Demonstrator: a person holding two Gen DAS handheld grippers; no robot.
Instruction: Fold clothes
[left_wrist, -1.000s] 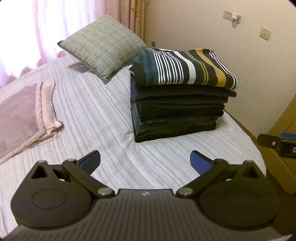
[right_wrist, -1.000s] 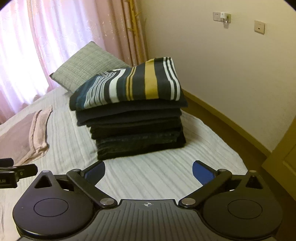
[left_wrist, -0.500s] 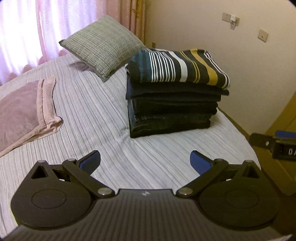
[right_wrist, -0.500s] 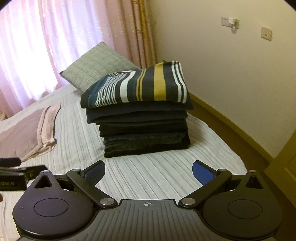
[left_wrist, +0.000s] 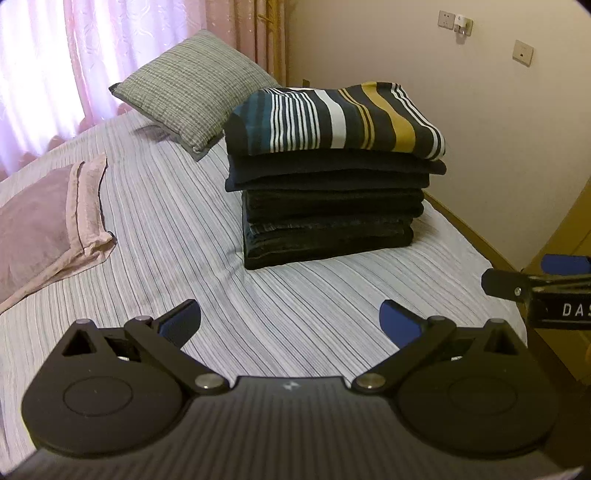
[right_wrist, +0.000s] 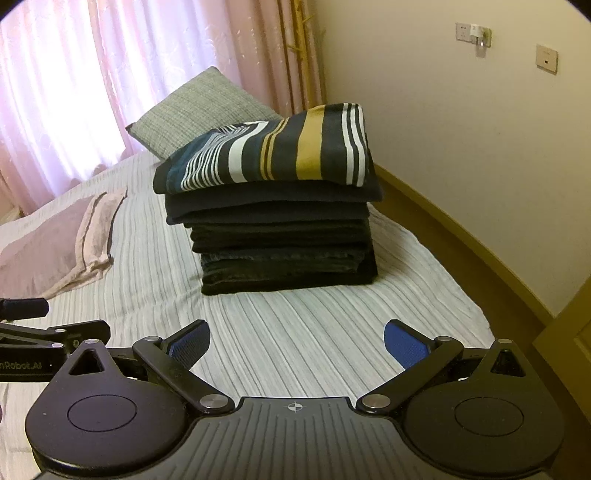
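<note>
At the far left of the bed (left_wrist: 177, 229), a mauve pillow (left_wrist: 40, 229) lies flat on the striped cover, and a grey woven cushion (left_wrist: 195, 99) leans behind it toward the pink curtains (right_wrist: 110, 74). The left gripper (left_wrist: 290, 321) hangs over bare bedding with its blue pads spread wide and nothing between them.

Right of centre stands the stack of folded clothes (left_wrist: 332, 206), well apart from both grippers: several dark garments squared one on another, topped by a striped sweater (left_wrist: 340, 118) in navy, teal, white and mustard. The lower layers are too dark to tell apart, though they look like thick knits or trousers. No unfolded garment shows in either view, so the folding seems largely done here.

The pile should handle as soft, limp and fairly heavy taken whole; each piece will sag and slide on its neighbour if pulled from one corner. The best hold is on a folded edge facing the grippers, one gripper at each end, pinching all the layers of a single garment so the fold stays shut.

The right gripper (right_wrist: 295, 341) is likewise wide open and empty, level with the left over the near bedding. Beyond it rises the cream wall (right_wrist: 461, 129).
</note>
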